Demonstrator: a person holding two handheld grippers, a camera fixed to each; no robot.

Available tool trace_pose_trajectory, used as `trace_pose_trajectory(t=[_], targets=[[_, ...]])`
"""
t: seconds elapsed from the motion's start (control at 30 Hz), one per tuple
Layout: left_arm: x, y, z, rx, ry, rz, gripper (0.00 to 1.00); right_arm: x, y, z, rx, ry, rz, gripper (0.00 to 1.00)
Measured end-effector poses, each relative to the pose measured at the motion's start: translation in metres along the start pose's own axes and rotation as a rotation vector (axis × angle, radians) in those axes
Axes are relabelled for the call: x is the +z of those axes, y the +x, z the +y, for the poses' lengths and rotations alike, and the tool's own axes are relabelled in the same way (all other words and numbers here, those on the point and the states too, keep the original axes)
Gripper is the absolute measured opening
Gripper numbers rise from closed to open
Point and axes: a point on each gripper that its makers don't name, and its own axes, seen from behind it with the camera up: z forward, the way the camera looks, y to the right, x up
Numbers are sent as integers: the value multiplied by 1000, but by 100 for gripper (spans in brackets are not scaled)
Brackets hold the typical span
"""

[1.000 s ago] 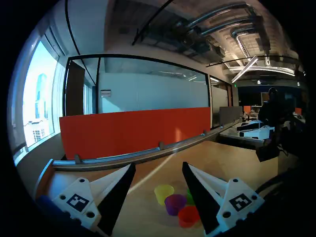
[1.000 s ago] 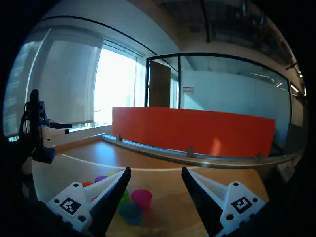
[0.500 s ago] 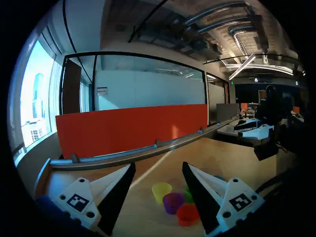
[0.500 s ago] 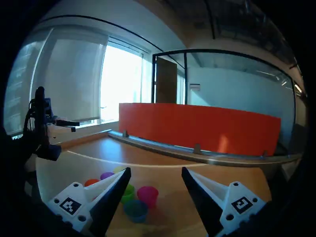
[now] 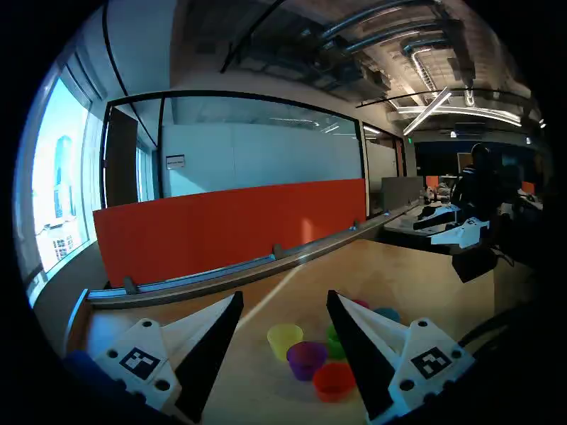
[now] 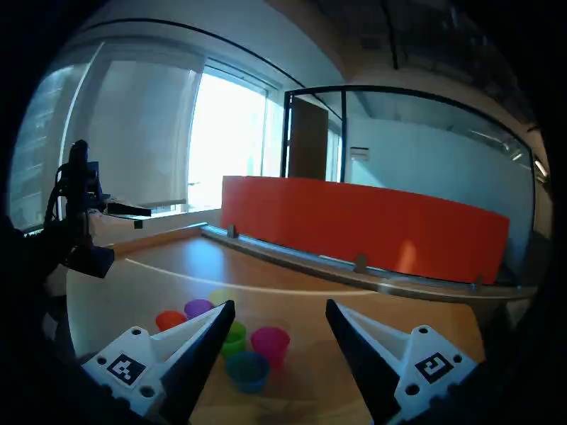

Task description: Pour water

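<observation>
Nearest to us, the left gripper (image 5: pixel 283 293) hung above the table with its tongs spread wide and nothing between them. The right gripper (image 6: pixel 279 302) was the same: wide, empty, and above the wood.

Just past the fingers sat the task's things, a tight cluster of small plastic cups on the wooden table (image 5: pixel 425 276). In the left gripper view the orange cup (image 5: pixel 333 381) was closest, then the purple cup (image 5: pixel 306 358) and the yellow cup (image 5: pixel 285 340). The green cup (image 5: pixel 333 345) was half hidden behind one finger, and the blue cup (image 5: pixel 388 313) lay beyond it. In the right gripper view the blue cup was nearest, with the pink cup (image 6: pixel 271 345) just beside it. We could not tell whether any cup held water.

We judged the crowding to be the main hazard. The cups stood close together, some perhaps touching, so tongs this wide coming down on one could nudge or tip its neighbours. The cups looked light and thin-walled. A hard squeeze might buckle a wall and slop the contents, while a loose one might let the cup slip as it tilted. Pouring into so small a mouth, with other cups beside it, could easily send water onto the wood.

Farther off ran the orange partition (image 5: pixel 234 227), and behind it the bright window (image 6: pixel 227 142).
</observation>
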Motion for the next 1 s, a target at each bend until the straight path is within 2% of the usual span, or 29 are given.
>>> trace_pose_trajectory(t=[0.5,1.0], targets=[[10,-17,15,18,-68,-65,87,-1,-19,-9,-45,37,-62,100],[27,-41,32,48,-142,-145,87,7,-51,-20,-39,76,-119,100]])
